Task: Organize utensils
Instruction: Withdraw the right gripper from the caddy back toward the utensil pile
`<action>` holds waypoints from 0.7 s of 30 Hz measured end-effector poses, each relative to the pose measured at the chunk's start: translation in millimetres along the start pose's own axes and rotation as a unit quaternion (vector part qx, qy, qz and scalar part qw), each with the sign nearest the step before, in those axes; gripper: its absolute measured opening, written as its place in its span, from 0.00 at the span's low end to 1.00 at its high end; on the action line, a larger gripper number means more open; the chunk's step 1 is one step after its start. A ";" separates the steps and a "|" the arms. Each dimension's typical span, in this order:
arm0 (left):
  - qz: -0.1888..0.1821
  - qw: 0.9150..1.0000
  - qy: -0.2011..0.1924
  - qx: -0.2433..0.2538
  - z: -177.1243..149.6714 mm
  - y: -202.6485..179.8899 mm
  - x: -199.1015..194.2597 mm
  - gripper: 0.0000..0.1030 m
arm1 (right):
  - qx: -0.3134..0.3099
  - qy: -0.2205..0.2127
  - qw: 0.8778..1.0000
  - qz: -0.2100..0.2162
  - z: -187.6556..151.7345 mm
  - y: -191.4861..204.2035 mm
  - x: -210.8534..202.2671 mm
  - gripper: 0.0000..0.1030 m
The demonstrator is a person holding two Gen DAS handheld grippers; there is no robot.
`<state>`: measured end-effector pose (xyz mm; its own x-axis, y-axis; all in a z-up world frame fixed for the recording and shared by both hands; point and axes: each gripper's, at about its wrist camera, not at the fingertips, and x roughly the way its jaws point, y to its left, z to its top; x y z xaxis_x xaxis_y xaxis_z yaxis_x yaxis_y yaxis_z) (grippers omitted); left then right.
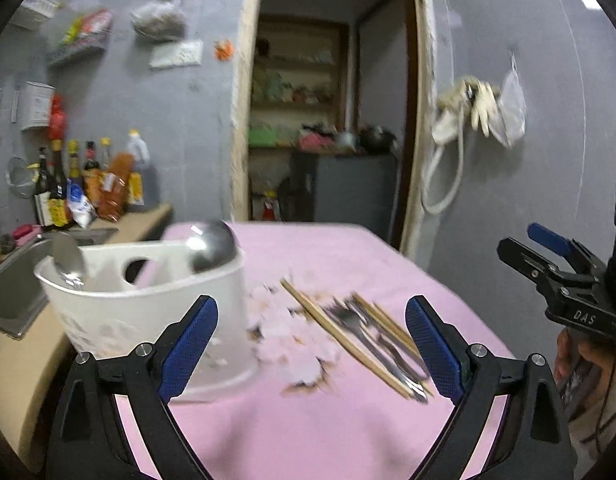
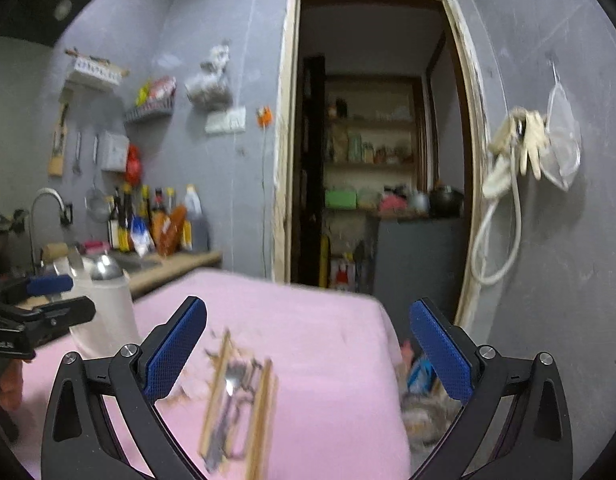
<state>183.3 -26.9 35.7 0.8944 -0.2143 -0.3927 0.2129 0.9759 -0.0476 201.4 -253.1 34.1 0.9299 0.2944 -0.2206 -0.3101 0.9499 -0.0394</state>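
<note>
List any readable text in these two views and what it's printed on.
"DAS": white letters on the black body of the right gripper, seen in the left wrist view.
Left gripper: white print on its body at the right wrist view's left edge, cut off and blurred, unreadable.
Sauce bottles on the counter: labels too blurred to read.
Nothing else legible.

- we see grey walls [image 2: 236, 60] all round, light dim; open doorway [image 2: 371, 140] in a pale worn frame, shelves [image 2: 367, 160] of blurred goods beyond
- counter [image 1: 144, 220] left with steel sink [image 1: 12, 280], bottles [image 1: 84, 180] against the wall
- wall rack [image 2: 150, 112], socket plate [image 2: 226, 120]
- pink-covered table [image 1: 308, 420] in front; gloves and hose [image 2: 515, 148] hang right of the door
</note>
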 end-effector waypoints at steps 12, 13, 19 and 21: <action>-0.032 0.987 0.154 -0.019 -13.4 -11.8 79.7 0.37 | 0.029 0.170 0.982 0.073 -30.3 -24.8 53.5 0.53; -0.033 0.986 0.164 -0.029 -14.4 -9.2 86.6 0.32 | 0.028 0.182 0.980 0.081 -31.6 -24.5 59.2 0.46; -0.032 0.974 0.207 -0.087 -17.1 5.5 125.0 0.18 | 0.021 0.235 0.966 0.108 -39.9 -16.0 87.4 0.32; -0.033 0.971 0.218 -0.095 -17.2 9.0 134.2 0.17 | 0.018 0.245 0.963 0.113 -41.3 -13.6 92.9 0.31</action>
<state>298.5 -46.2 -33.2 0.6213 -0.2796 -0.7320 0.1510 0.9594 -0.2383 283.8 -243.0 -26.1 0.6323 0.4168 -0.6531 -0.4780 0.8733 0.0945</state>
